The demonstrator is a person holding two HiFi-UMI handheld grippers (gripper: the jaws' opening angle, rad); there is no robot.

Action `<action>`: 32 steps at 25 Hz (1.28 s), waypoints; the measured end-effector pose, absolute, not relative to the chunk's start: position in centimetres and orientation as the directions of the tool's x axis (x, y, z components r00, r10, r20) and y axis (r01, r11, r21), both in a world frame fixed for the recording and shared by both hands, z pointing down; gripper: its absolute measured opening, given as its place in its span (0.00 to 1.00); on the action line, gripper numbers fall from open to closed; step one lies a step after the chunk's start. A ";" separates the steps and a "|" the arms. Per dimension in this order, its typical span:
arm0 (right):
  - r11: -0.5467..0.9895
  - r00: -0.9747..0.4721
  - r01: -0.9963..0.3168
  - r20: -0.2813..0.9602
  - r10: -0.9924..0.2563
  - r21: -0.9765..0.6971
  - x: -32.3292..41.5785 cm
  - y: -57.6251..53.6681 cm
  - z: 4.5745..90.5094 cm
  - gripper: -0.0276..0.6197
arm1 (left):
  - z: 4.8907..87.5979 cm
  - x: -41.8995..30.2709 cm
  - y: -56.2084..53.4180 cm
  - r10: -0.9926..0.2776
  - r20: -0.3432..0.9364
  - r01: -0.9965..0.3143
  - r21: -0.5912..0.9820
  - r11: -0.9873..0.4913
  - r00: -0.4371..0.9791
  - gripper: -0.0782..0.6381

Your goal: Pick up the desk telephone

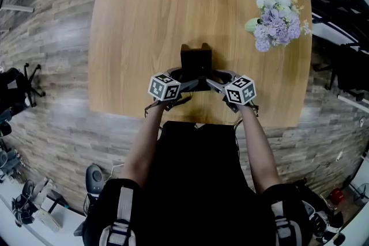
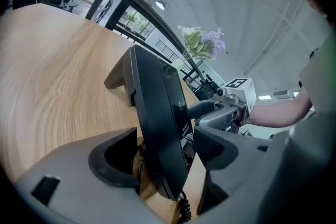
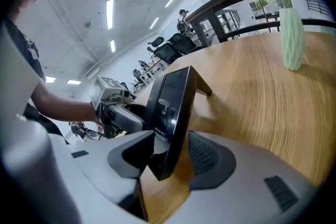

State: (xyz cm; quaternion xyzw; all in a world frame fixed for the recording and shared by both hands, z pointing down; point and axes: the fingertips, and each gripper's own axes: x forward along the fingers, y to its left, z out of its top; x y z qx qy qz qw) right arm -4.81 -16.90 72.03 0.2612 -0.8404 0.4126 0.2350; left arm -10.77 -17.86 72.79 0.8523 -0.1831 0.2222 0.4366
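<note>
A black desk telephone [image 1: 196, 61] stands on its sloped base on the wooden table [image 1: 138, 20], near the front edge. My left gripper [image 1: 185, 82] reaches in from the phone's left and my right gripper [image 1: 214, 82] from its right. In the left gripper view the phone's edge [image 2: 160, 118] sits between the open jaws of my left gripper [image 2: 161, 152], with a gap to each pad and a coiled cord [image 2: 185, 210] below. In the right gripper view the phone [image 3: 173, 107] likewise stands between the open jaws of my right gripper [image 3: 170, 157], the pads not pressing on it.
A pale green vase of white and lilac flowers [image 1: 277, 11] stands at the table's far right; the vase [image 3: 291, 34] shows in the right gripper view. Office chairs and desks ring the table on the wood-look floor. The table's front edge lies just under my hands.
</note>
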 end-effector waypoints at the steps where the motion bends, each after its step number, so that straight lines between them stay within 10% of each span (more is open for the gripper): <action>1: 0.521 -0.754 -0.633 0.610 -0.245 -0.573 -4.8 -16.9 72.1 0.35 | 72.8 -10.7 -18.0 -0.119 0.536 -0.505 0.666 -0.549 0.836 0.56; 32: 0.444 -0.781 -0.618 0.573 -0.250 -0.649 -6.0 -17.7 73.4 0.34 | 74.1 -9.0 -18.7 -0.006 0.545 -0.457 0.697 -0.553 0.839 0.53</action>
